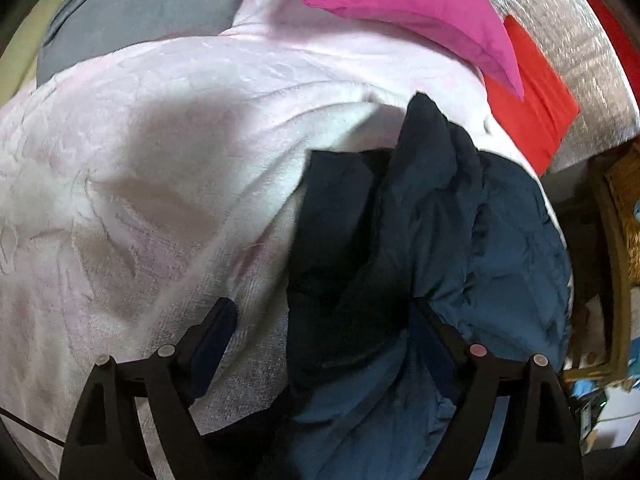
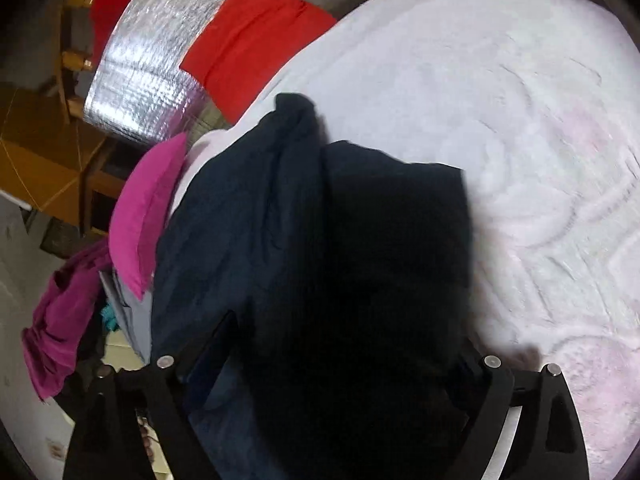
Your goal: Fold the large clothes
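1. The task's thing was a large dark blue garment (image 1: 460,240), a padded one as far as I could tell. It lay on a pale pink blanket (image 1: 160,160) that covered the bed.
2. In the left wrist view the garment was bunched, with a raised ridge of cloth running up the middle and a flatter dark panel beside it. In the right wrist view (image 2: 320,260) it looked more like a doubled heap with a rather straight edge toward the blanket.
3. The left gripper (image 1: 324,320) had its jaws spread wide above the near edge of the garment. Cloth lay between the fingers, but the pads did not press on it.
4. The right gripper (image 2: 340,344) also had its jaws spread wide over the dark cloth. No fold was pinched there, as far as the blurred picture showed.
5. My judgement was that the folding was partly done: some layers already lay over each other, but the ridge and the wrinkles showed that the garment was not yet flat or compact.
6. What probably remained was to grip an edge again, smooth the bunched part, and make a further fold.
7. A magenta pillow (image 1: 408,12) and a red cloth (image 1: 536,108) lay beyond the garment, apart from the work.
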The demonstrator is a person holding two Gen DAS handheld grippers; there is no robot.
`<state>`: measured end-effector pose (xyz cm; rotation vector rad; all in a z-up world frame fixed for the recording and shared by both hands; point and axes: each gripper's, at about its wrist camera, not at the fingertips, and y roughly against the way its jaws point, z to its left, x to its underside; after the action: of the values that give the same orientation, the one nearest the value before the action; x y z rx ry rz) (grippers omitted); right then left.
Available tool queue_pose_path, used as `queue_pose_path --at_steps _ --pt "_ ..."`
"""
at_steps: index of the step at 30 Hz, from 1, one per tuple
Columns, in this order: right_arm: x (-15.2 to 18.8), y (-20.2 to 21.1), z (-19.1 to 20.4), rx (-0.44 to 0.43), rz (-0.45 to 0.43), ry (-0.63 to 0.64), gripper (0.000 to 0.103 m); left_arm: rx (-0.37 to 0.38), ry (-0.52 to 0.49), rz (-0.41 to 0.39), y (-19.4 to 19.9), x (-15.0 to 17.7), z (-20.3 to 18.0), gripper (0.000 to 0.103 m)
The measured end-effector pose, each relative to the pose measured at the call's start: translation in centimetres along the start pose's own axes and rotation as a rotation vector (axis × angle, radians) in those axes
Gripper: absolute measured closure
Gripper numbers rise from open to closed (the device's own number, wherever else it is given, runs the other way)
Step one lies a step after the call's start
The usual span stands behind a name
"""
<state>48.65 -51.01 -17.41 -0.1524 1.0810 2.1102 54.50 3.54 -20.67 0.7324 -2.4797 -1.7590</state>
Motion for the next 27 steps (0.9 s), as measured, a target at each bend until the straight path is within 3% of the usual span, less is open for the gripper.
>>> queue_pose_path --at_steps 2,4,5,8,18,23,24,25,26,27 --pt "0.0 -0.4 1.2 0.011 -0.021 0.029 0.015 -0.002 0.004 -0.004 -0.1 0.1 -0.3 0.016" --pt "-0.1 -1.0 2.6 0.047 -0.047 0.071 0.04 0.003 0.024 -0.004 -0.3 0.1 -0.4 0.016" --pt "-0.1 -1.4 3.1 0.076 -0.064 0.088 0.042 0.009 0.038 -0.003 -0.2 0.1 -0.1 0.016" --pt "-0.2 -2.2 3.2 0.122 -0.077 0.1 0.043 0.009 0.044 0.005 -0.2 0.0 0.2 0.016" --pt "0.3 1.9 0.4 0.07 -0.078 0.012 0.031 0.008 0.036 0.054 2.5 0.9 1.6 0.016" --pt "0.7 2.0 -1.2 -0.001 -0.039 -0.026 0.029 0.01 0.027 0.055 2.6 2.0 1.8 0.016" --pt "0.7 1.5 -1.0 0.0 -0.039 -0.009 0.029 0.013 0.027 0.05 2.6 2.1 1.6 0.022" --pt "0.9 1.2 -0.9 0.006 -0.037 0.003 0.037 0.036 0.025 0.046 2.5 2.3 1.4 0.03" --pt "0.9 0.4 -0.3 0.025 -0.033 0.023 0.042 0.077 0.028 0.053 2.4 2.3 1.2 0.052" --pt "0.9 0.1 0.3 0.05 -0.043 0.044 0.046 0.107 0.032 0.058 2.3 2.4 1.1 0.059"
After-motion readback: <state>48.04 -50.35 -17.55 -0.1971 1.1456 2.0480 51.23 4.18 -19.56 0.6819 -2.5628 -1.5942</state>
